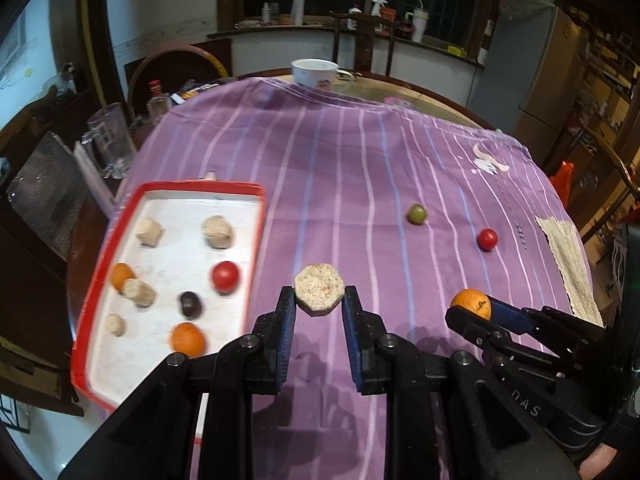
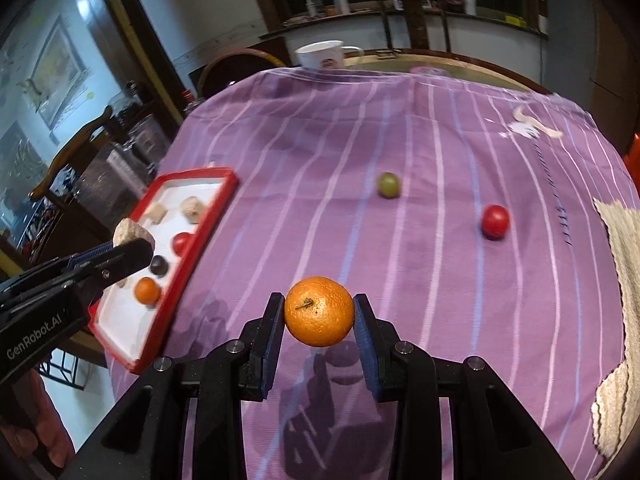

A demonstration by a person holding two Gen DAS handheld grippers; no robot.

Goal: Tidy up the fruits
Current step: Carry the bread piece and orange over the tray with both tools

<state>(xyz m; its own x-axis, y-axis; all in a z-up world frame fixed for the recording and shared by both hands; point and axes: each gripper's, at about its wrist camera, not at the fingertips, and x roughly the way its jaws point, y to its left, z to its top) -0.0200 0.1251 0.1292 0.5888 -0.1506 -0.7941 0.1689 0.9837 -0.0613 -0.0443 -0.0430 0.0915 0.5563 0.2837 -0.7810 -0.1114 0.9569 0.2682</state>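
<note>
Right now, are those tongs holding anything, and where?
Left tongs pinch a beige cut piece by its sides; right tongs pinch an orange by its sides.

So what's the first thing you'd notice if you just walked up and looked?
Probably the bright orange pinched between the right gripper fingers, above the purple striped cloth. Next, the left gripper holding a pale speckled cake beside the red-rimmed tray of fruits and cakes. A green grape and red tomato sit loose further back.
</note>
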